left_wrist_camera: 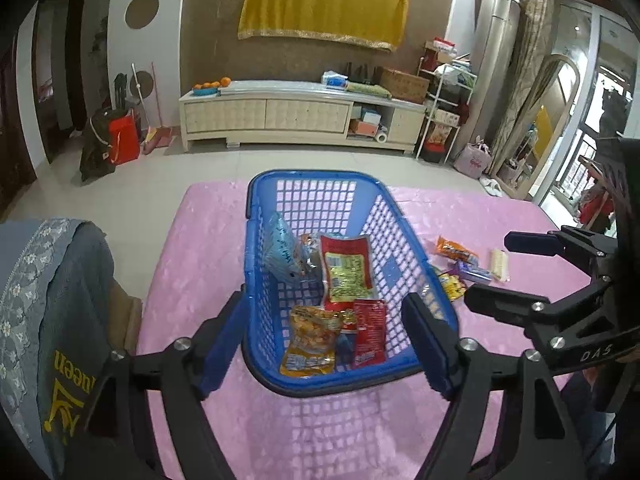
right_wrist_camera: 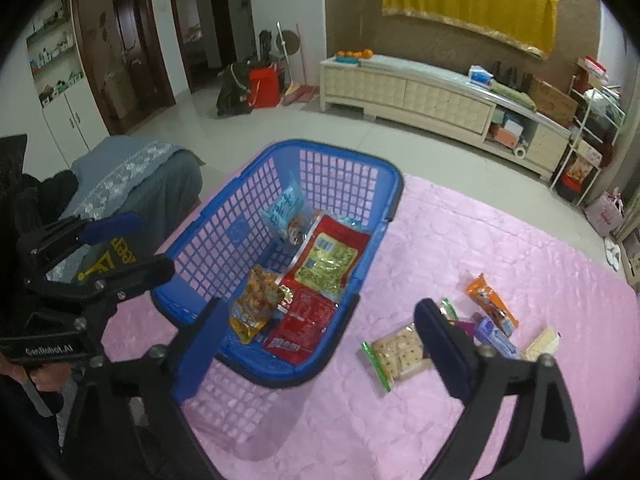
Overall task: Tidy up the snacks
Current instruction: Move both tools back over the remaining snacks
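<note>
I see both tongs spread wide and holding nothing. The left tongs (left_wrist_camera: 332,344) hang over the near end of the blue basket (left_wrist_camera: 412,248), with one blue pad outside the basket's left wall and the other above its right rim; I cannot tell whether either pad touches the plastic. Between these pads, on the basket floor, lie an orange snack pouch (left_wrist_camera: 310,334) and a small red packet (left_wrist_camera: 370,330) side by side; beyond them lie a large red packet with a yellow label (left_wrist_camera: 346,270) and a pale blue packet (left_wrist_camera: 282,256) leaning on the left wall. The printing on all four is too blurred to read. The right tongs (right_wrist_camera: 320,348) straddle the basket's near right corner: left pad over the basket, right pad over the pink counter cover (right_wrist_camera: 480,240). Just beside the right pad lies a clear cracker pack (right_wrist_camera: 398,354); beyond that pad lie an orange wrapper (right_wrist_camera: 490,306), a purple-blue wrapper (right_wrist_camera: 496,338) and a pale bar (right_wrist_camera: 540,344). Legible writing: "DAS" on the right tongs' body seen from the left wrist, "GenRobot.AI" on the left tongs' body seen from the right wrist.
</note>
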The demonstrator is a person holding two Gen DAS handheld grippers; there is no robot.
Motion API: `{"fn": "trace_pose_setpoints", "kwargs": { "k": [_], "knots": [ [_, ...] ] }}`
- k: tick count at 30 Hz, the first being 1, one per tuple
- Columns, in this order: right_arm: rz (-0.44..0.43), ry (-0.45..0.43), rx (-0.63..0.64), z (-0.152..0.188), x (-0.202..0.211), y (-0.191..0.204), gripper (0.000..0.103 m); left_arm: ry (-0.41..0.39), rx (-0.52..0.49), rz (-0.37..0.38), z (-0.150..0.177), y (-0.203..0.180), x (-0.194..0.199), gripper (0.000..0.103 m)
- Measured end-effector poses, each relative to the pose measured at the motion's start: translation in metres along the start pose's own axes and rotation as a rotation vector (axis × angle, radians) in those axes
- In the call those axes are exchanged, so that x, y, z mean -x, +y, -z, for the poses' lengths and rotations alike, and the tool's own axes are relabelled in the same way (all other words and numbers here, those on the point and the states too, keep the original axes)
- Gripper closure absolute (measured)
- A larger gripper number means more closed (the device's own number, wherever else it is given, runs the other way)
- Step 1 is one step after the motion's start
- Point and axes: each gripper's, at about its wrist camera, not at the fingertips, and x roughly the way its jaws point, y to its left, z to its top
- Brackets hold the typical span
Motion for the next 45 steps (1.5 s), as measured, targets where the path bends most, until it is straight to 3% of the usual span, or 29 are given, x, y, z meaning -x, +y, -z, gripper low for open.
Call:
{"fn": "trace_pose_setpoints", "kwargs": {
  "k": [10,23,36,45],
  "knots": [
    [0.017,-0.070,-0.024,0.012,0.058,-0.017,0.001,-0.050,-0.080,-0.016,-0.002,-0.047,0.034,0.021],
    [0.056,-0.149,-0.057,0.039,0.120,-0.048,0.000,-0.089,-0.170,0.016,-0.004,-0.115,0.057,0.018],
    [0.110,-0.135,-0.106,0.078,0.135,-0.108,0.000,-0.053,-0.267,0.067,-0.003,-0.185,0.027,0.018],
    [0.147,-0.086,-0.155,0.102,0.120,-0.150,0.000,0.039,-0.308,0.088,0.013,-0.215,-0.019,0.018]
  ]
}}
